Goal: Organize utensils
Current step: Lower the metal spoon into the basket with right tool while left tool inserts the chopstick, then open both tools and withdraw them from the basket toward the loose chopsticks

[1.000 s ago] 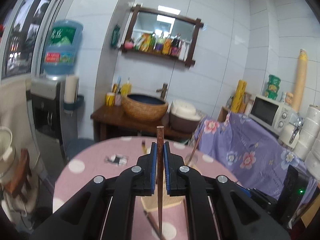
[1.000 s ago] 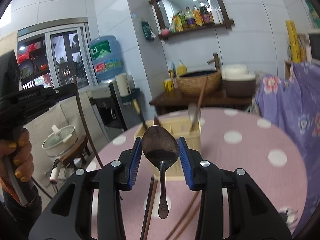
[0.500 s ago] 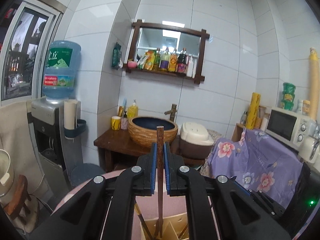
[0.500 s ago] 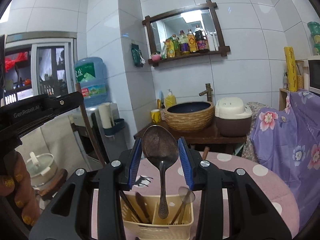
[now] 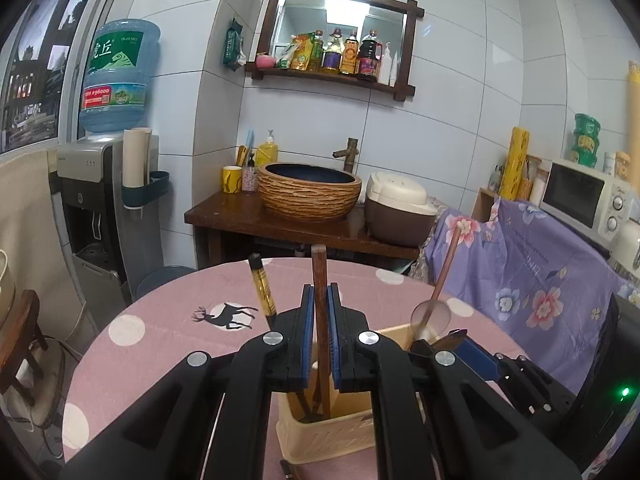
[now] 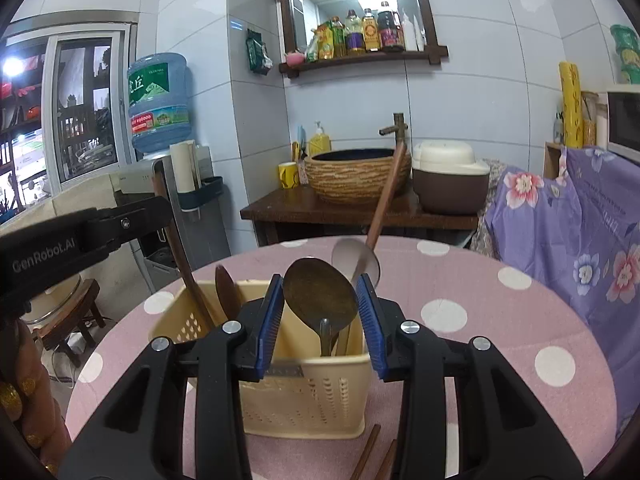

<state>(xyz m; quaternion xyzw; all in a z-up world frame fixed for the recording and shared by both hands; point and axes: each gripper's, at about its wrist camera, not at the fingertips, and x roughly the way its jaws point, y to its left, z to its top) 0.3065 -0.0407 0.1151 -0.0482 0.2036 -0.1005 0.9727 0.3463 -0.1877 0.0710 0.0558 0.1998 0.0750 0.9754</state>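
The cream perforated utensil caddy [image 6: 304, 380] stands on the pink polka-dot counter [image 6: 520, 320], and both held pieces are already partly down inside it. The left claw [image 5: 320, 332] is clamped tight on a dark wooden chopstick [image 5: 319, 276] that stands upright, its lower end inside the caddy's near compartment; the right claw [image 6: 320, 320] is closed part-way on the bowl of a dark metal spoon [image 6: 320, 296], whose handle hangs down into the right-hand compartment. Already standing in the caddy are a wooden-handled ladle [image 6: 356, 260] leaning toward one o'clock, a wooden spoon [image 6: 226, 296] at the caddy's ten o'clock corner, and a black-and-amber handled utensil [image 5: 262, 288] slanting toward eleven o'clock in the left view. Some chopsticks [image 6: 368, 456] lie loose on the counter at the caddy's six o'clock side, so I judge the sorting well under way but unfinished: these two pieces want releasing, then the strays collecting. Both claws point forward and slightly downward over the caddy, side by side, the left one's body showing at nine o'clock in the right view, with a hand [image 6: 24, 384] beneath it at the edge.
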